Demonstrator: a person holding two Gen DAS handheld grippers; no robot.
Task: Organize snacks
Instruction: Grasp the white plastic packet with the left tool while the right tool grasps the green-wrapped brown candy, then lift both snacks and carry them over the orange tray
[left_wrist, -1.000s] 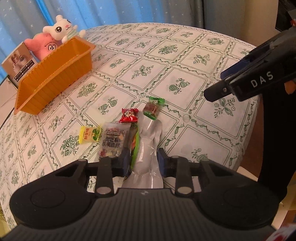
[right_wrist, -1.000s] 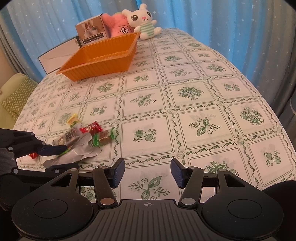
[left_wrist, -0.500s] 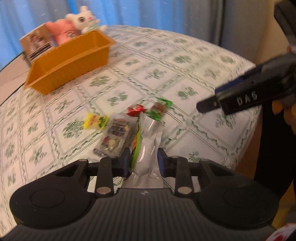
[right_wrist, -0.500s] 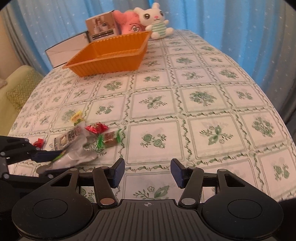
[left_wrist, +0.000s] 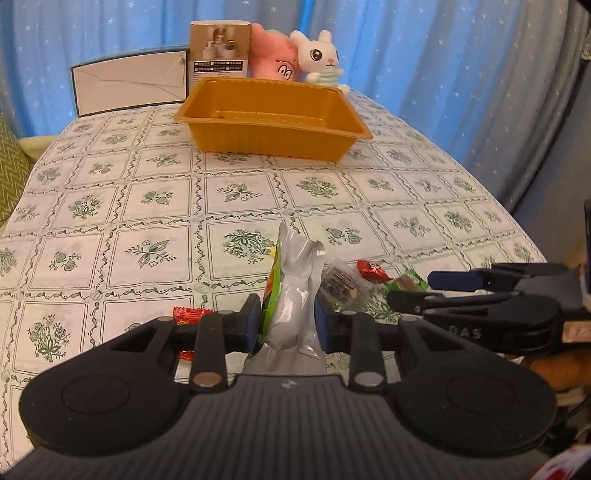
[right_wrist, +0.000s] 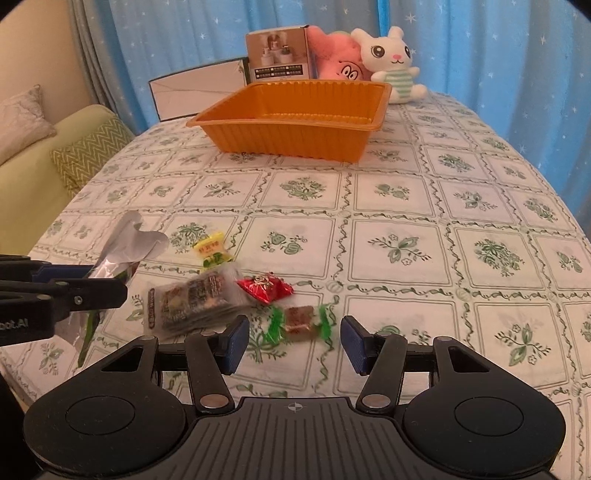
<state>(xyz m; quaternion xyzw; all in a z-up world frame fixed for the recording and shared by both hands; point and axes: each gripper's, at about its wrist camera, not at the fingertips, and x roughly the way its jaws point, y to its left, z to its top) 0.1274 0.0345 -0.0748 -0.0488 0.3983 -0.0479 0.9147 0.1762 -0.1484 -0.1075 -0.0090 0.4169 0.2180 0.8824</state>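
My left gripper (left_wrist: 284, 323) is shut on a silver and green snack pouch (left_wrist: 295, 280), held upright above the near table edge; the pouch also shows in the right wrist view (right_wrist: 125, 247). My right gripper (right_wrist: 293, 341) is open and empty, its jaws either side of a green-wrapped brown candy (right_wrist: 301, 319). On the cloth lie a clear nut-bar packet (right_wrist: 195, 299), a red candy (right_wrist: 264, 288) and a yellow candy (right_wrist: 210, 253). A red packet (left_wrist: 190, 317) lies under my left finger. An empty orange tray (right_wrist: 295, 122) stands far back.
The round table has a green-patterned cloth (right_wrist: 406, 206). Behind the tray are a small product box (right_wrist: 277, 55), a pink plush (right_wrist: 340, 62), a white bunny plush (right_wrist: 395, 62) and a white board (right_wrist: 199, 92). A sofa with cushions (right_wrist: 44, 162) is at left.
My left gripper has swung with the pouch to face the orange tray and lifted it. My right gripper has moved left and down over the green-wrapped candy.
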